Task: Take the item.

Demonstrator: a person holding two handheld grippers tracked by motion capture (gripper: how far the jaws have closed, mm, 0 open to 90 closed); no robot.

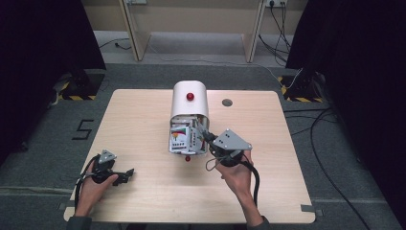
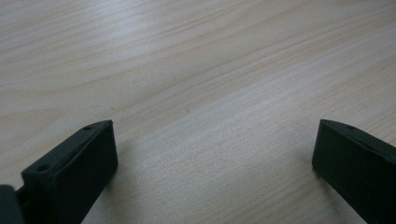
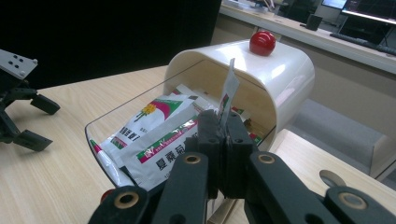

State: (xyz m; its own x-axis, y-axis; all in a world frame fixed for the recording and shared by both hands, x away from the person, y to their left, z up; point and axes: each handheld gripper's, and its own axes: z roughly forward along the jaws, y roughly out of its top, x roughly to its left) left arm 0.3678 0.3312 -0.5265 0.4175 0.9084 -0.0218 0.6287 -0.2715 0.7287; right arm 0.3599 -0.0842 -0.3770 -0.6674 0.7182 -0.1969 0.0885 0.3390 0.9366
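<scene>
At the centre of the high view a white box [image 1: 189,101] with a red knob [image 1: 190,96] on its curved lid stands on the table [image 1: 143,191], its clear front tray pulled toward the lower edge of the frame and stocked with printed packets [image 3: 161,135]. The right gripper [image 1: 207,135], centre right of that frame, reaches into the tray; in the right gripper view its jaws are clenched on a thin white packet [image 3: 229,93] that stands on edge, upright above the others, evidently pinched by its lower edge so it can be lifted clear of the stack. The left gripper [image 1: 125,175] rests at lower left, well apart from the box; its jaws stand released over bare wood, apparently parked out of the working path.
</scene>
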